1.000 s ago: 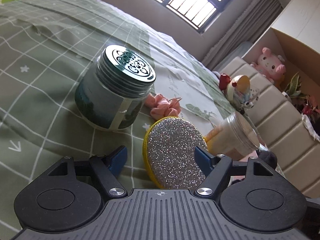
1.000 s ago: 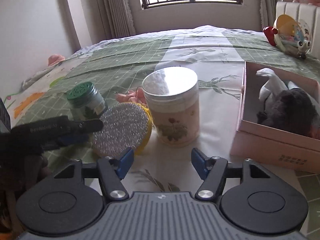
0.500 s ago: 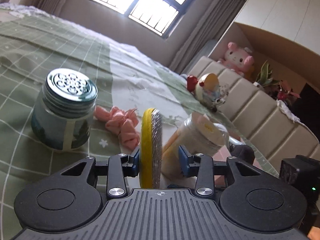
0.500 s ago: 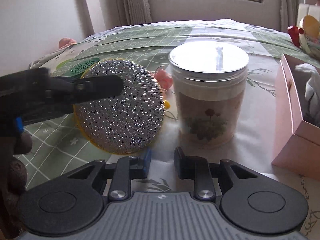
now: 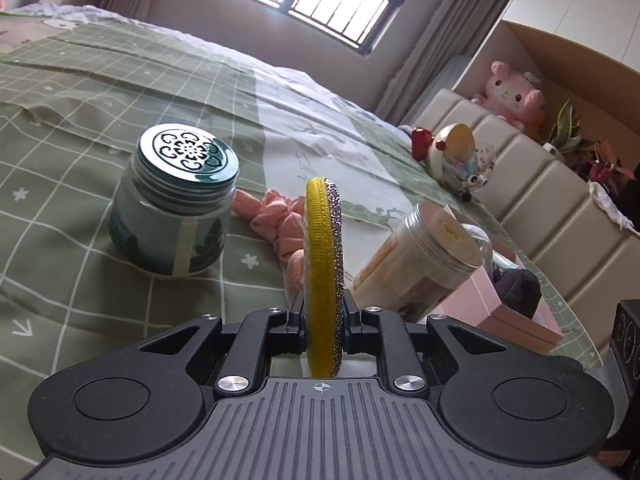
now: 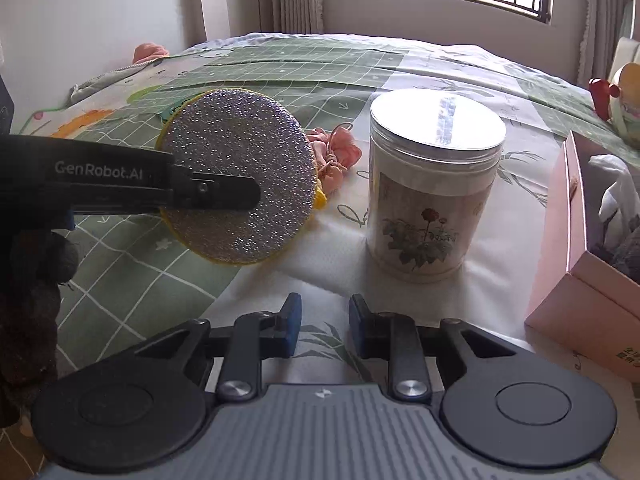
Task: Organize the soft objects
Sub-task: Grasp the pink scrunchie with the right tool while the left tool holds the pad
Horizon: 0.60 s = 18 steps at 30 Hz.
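Sponge gripped, not yet stowed.
My left gripper [image 5: 323, 312] has just closed on the round sponge [image 5: 322, 268], edge-up above the bed; pink box [image 6: 576, 280] awaits. My right gripper [image 6: 325, 326] is narrow, empty.

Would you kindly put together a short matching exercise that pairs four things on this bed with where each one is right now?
Things:
1. round scrubbing pad
2. green-lidded jar
3. pink hair tie
4. dark soft toy

Places:
A. inside the pink box
B. standing upright on the green checked bedspread
C. clamped on edge in the left gripper
D. lying on the bed beyond the pad, between the two jars

Pairs: 1-C, 2-B, 3-D, 4-A
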### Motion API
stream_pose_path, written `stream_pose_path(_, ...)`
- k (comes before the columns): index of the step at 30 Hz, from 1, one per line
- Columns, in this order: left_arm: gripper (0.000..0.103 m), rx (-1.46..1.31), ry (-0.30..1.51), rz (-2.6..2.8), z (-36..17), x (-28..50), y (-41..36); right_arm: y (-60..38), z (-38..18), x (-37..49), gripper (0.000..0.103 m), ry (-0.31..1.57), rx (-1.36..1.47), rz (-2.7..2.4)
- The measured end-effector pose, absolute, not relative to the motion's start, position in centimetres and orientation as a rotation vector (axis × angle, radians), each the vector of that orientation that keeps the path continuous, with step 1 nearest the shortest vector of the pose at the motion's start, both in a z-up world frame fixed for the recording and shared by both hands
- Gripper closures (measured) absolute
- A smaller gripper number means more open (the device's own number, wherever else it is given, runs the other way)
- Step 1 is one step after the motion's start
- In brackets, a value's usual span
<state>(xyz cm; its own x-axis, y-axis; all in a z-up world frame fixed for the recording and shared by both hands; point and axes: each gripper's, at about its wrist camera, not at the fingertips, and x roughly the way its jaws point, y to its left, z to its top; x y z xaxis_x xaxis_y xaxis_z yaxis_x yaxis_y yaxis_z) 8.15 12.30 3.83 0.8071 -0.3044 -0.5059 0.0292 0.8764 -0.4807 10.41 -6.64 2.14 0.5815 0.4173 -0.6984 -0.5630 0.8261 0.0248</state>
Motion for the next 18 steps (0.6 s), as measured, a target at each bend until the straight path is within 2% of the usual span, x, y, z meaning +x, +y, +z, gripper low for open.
stream_pose_path(7, 0.085, -0.467, 0.583, -0.098, 4.1, 4.1, 14.3, -4.0, 10.3, 11.6, 0.075, 0.747, -0.218, 0.629)
stream_pose_path(10, 0.085, -0.429, 0.588, -0.055, 4.1, 2.9, 14.7, -1.3, 13.3, 15.0, 0.063, 0.832, -0.195, 0.589)
stream_pose_path(11, 0.086, -0.422, 0.592, -0.052, 4.0, 2.7, 14.9, 0.0, 13.6, 16.4, 0.057, 0.873, -0.201, 0.565)
stream_pose_path(13, 0.086, -0.429, 0.597, -0.059, 4.0, 2.5, 15.3, 2.1, 13.4, 19.1, 0.053, 0.938, -0.217, 0.521)
stream_pose_path(15, 0.086, -0.435, 0.598, -0.064, 3.9, 2.5, 15.7, 4.3, 11.9, 21.3, 0.044, 0.999, -0.27, 0.499)
stream_pose_path(18, 0.085, -0.443, 0.599, -0.084, 3.7, 2.5, 16.3, 6.9, 8.9, 23.2, 0.045, 1.033, -0.378, 0.42)
